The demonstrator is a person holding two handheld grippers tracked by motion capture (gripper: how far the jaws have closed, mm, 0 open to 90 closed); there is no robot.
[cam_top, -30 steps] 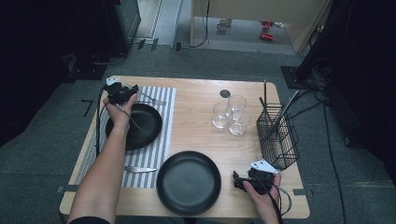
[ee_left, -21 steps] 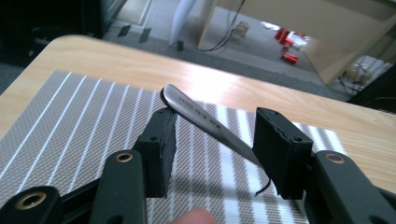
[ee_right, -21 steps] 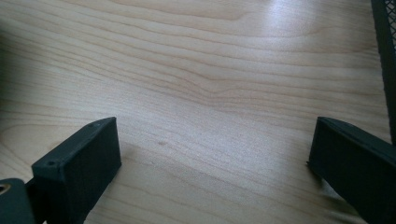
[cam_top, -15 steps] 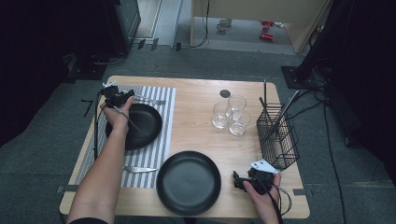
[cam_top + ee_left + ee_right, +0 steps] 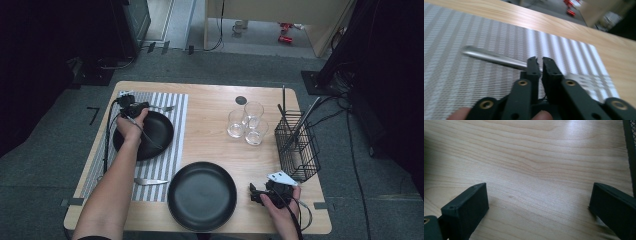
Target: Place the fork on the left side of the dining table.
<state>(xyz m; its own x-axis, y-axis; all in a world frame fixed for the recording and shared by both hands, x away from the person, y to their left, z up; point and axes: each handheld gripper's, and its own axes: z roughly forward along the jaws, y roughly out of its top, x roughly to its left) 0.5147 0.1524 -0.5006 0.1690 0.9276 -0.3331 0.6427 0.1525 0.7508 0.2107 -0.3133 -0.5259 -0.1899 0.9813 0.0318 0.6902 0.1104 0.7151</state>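
Left forearm reaches diagonally from the bottom edge of the high view up to the far left of the tabletop (image 5: 210, 105), the hand crossing the smaller black plate (image 5: 156, 131) that sits on the striped placemat (image 5: 176, 112). Left tongs (image 5: 134, 107) sit at the plate's far rim, pointing along the mat toward the right of that view. Fork (image 5: 491, 57) lies flat on the placemat at the mat's far end, just beyond the plate; in the left gripper view its handle runs from the upper left down into the tongs (image 5: 539, 65), and its tine end emerges blurred on the other side. Jaws of the left tongs have just been closing and now stand almost together, pinching the fork's neck between their tips.

Right hand rests low at the near right corner of the tabletop, between the larger black plate (image 5: 201, 195) and the wire basket (image 5: 298, 145). Right tongs (image 5: 257, 194) point toward the larger plate; in the right gripper view (image 5: 536, 205) the jaws stand wide apart over bare wood, holding nothing. Knife (image 5: 150, 182) lies on the near end of the placemat, and three glasses (image 5: 246, 122) stand near the basket.
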